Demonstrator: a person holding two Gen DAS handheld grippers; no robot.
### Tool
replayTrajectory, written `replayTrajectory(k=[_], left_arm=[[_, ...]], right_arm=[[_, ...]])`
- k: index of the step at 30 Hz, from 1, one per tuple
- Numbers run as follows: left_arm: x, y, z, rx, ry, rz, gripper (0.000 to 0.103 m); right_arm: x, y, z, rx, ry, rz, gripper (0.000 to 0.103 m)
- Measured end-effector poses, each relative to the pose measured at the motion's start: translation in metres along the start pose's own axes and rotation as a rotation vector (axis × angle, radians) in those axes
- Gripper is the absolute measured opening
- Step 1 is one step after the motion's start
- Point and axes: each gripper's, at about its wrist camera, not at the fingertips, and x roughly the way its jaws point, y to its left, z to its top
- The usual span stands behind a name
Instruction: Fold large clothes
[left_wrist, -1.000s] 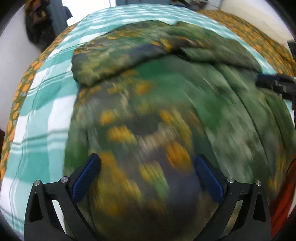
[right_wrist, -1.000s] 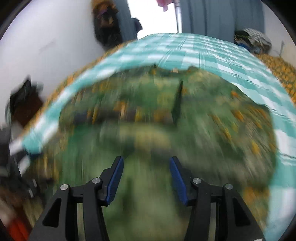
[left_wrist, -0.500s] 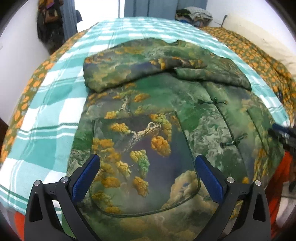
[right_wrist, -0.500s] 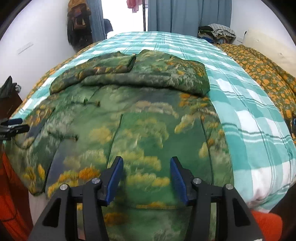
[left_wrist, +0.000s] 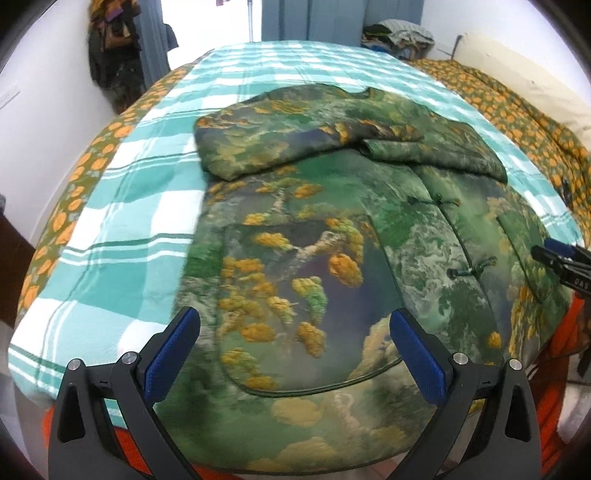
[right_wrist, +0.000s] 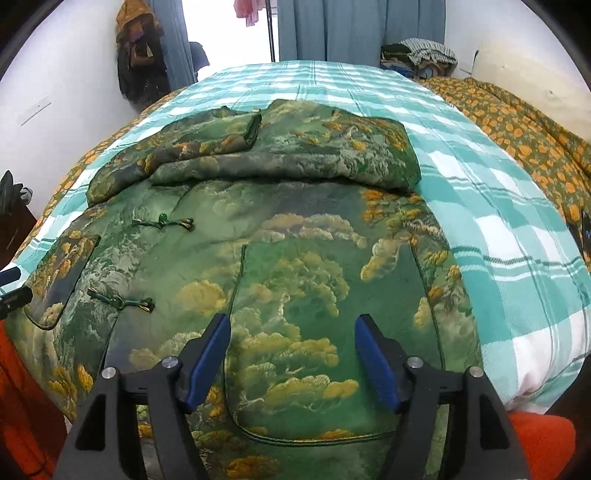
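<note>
Teal-and-white checked bedding covers the bed, with an orange-flowered cover along its far side and grey-blue curtains behind. On it lies a green jacket printed with trees and clouds, front up, both sleeves folded across the chest, its hem hanging over the near edge. Two knotted frog fastenings run down its middle. Left tool hovers released over one patch pocket; right tool hovers released over the other pocket, neither gripping cloth.
</note>
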Motion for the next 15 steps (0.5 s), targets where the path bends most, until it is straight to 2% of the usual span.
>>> replayTrajectory(k=[3,6,9,12,15], left_arm=[[-0.009,0.030,0.001,-0.075,-0.012,0.009,0.102],[-0.010,0.076,-0.008,-0.236,-0.001,-0.014,0.102],[0.002,0.107,-0.021,-0.366,0.050,-0.073,0.102],[0.023,0.106,-0.028,-0.375,0.120,-0.149,0.102],[0.040,0.085,-0.031,-0.303,0.170,-0.208,0.102]], right_arm=[[-0.013,-0.011,0.005,-0.003,-0.027,-0.004,0.071],[-0.033,-0.041,0.009,-0.003,-0.050,-0.044,0.071],[-0.039,-0.084,0.005,0.004,0.008,-0.087,0.072],[-0.033,-0.127,-0.002,0.049,0.115,-0.060,0.072],[-0.022,-0.159,-0.010,0.124,0.167,0.015,0.072]])
